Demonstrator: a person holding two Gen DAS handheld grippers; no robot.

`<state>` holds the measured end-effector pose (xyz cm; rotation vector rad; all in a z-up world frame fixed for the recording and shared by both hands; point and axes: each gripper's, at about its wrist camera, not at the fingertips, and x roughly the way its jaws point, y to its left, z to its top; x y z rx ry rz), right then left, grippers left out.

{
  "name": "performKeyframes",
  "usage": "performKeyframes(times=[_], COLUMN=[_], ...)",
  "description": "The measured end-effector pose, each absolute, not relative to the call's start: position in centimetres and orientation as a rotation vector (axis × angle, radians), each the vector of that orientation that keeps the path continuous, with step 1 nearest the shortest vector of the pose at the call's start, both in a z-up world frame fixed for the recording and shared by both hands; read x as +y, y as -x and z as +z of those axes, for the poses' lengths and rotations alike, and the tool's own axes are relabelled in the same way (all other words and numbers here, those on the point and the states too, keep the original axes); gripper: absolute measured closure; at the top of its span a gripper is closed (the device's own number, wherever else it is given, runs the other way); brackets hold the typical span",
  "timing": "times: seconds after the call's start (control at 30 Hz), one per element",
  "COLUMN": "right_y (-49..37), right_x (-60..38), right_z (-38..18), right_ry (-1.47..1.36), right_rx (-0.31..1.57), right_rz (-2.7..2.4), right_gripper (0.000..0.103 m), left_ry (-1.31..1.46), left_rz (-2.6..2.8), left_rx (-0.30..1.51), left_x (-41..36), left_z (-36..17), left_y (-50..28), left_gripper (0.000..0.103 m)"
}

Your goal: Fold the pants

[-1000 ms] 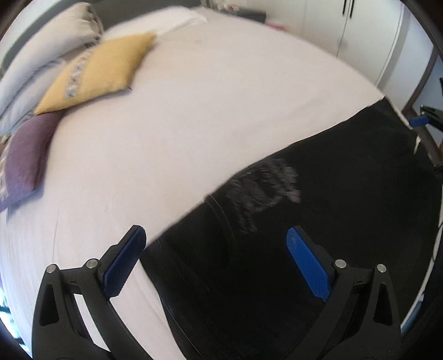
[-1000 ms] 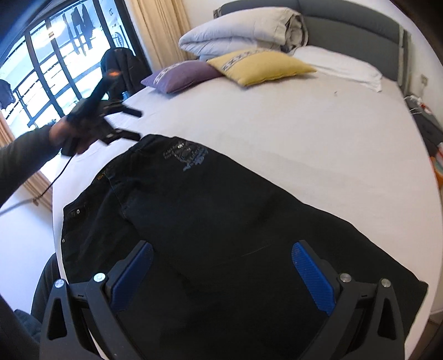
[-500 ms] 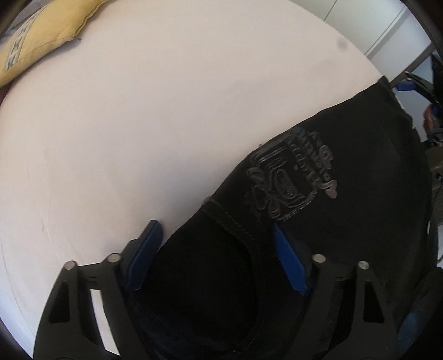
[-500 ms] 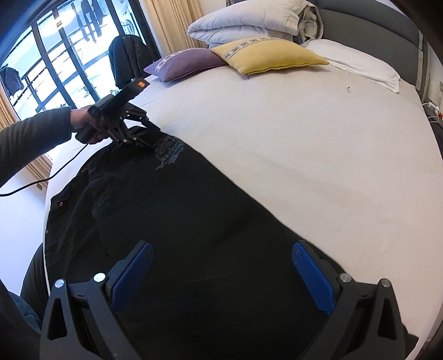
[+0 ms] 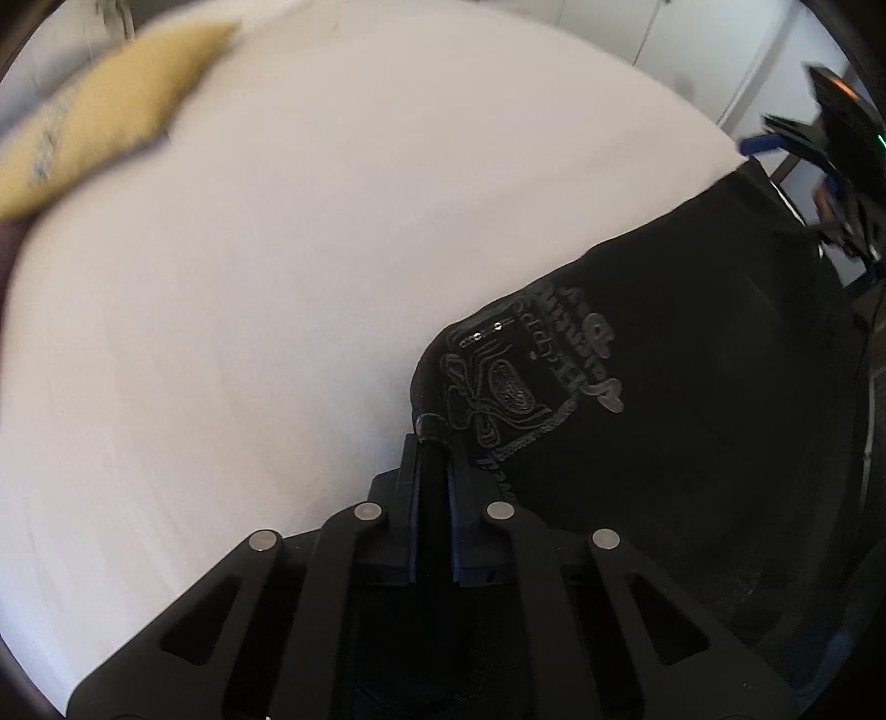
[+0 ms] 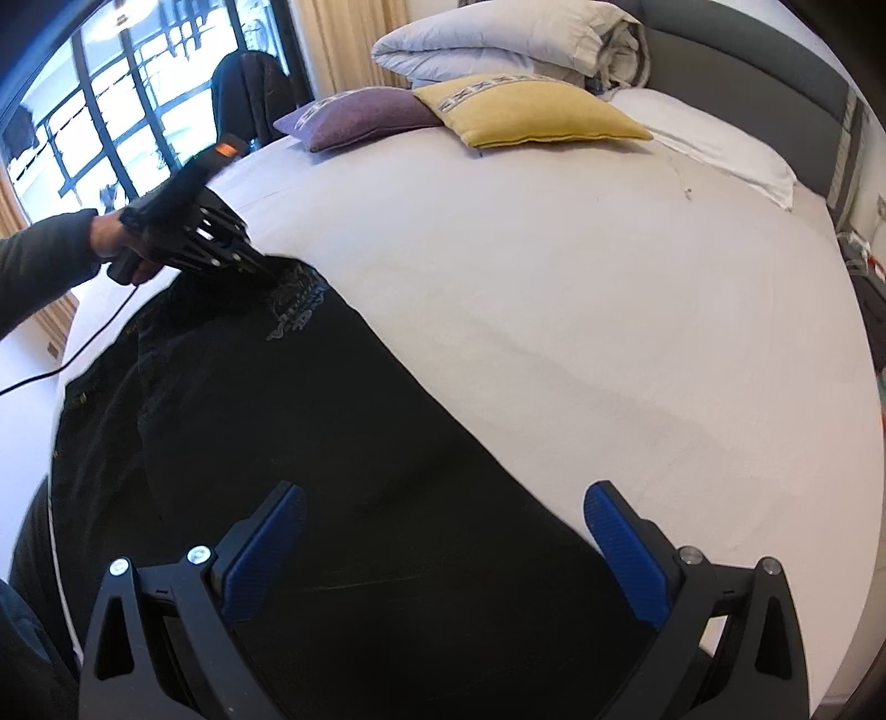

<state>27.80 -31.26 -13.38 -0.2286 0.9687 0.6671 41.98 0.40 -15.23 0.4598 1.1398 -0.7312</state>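
Black pants (image 6: 277, 443) lie flat along the near edge of the white bed, with a grey embroidered emblem (image 5: 526, 382) near the waist. My left gripper (image 5: 432, 443) is shut on the pants' waist edge right beside that emblem, with fabric pinched between the pads. In the right wrist view the same left gripper (image 6: 260, 266) points steeply down at the far end of the pants, held by a hand in a dark sleeve. My right gripper (image 6: 443, 531) hovers open over the leg part with nothing between its blue pads. It also shows in the left wrist view as the right gripper (image 5: 792, 166), beyond the leg end.
The white sheet (image 6: 609, 332) stretches bare beyond the pants. At the headboard sit a yellow cushion (image 6: 526, 111), a purple cushion (image 6: 360, 116), a folded duvet (image 6: 509, 44) and a white pillow (image 6: 720, 138). A cable (image 6: 83, 354) trails off the bed's left side, near the window.
My left gripper dropped onto the pants' waist edge and its jaws went from wide open to shut on the fabric. The right gripper slid along the leg and stayed open.
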Motion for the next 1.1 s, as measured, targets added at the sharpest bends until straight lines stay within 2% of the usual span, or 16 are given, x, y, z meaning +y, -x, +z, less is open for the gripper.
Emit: performKeyframes(times=[0.1,0.17,0.23,0.4,0.7,0.77,0.87,0.93,0.97,1.03,1.1], right_y=[-28.5,-28.9,-29.3,-29.8,-30.7,-31.0,-31.1,-30.8,-30.6,-29.9,-28.9], right_x=[-31.5,-31.5,-31.3,-30.4,-29.1,-28.7,-28.1,-27.8,-27.7,-27.7,-27.7], right_z=[-13.8,-14.0,-14.3,-15.2,-15.8,-16.4,-17.1,-17.0,-16.7,-15.9,-14.9], right_ry=[0.252,0.261,0.281,0.35,0.438,0.465,0.478,0.487,0.495,0.516,0.557], right_rx=[0.984,0.991,1.001,1.01,1.032,1.053,1.109,1.128,1.124,1.115,1.102], right_rz=[0.673,0.673,0.685,0.696,0.756,0.76,0.777,0.797,0.803,0.802,0.789], right_gripper=[0.0,0.005,0.015,0.025,0.025,0.029,0.048,0.067,0.071,0.088,0.093], left_ry=[-0.446,-0.436,-0.436,-0.474,-0.463,-0.456,-0.46,-0.468,-0.466,-0.46,-0.454], left_rz=[-0.707,-0.7,-0.709,-0.722,-0.771,-0.774,-0.78,-0.781,-0.78,-0.777,-0.771], left_rx=[1.036,0.981,0.916,0.797,0.685,0.674,0.661,0.662,0.663,0.66,0.657], left_x=[0.4,1.0,1.4,2.9,6.5,6.9,7.3,7.6,7.7,7.9,8.2], left_z=[-13.6,-12.2,-11.1,-8.8,-7.0,-6.7,-6.0,-5.9,-5.8,-5.5,-5.2], left_y=[-39.3,-37.7,-35.5,-31.1,-24.4,-23.2,-21.5,-20.5,-20.0,-19.3,-18.7], left_gripper=[0.097,0.097,0.097,0.097,0.097,0.097,0.097,0.097,0.097,0.097,0.097])
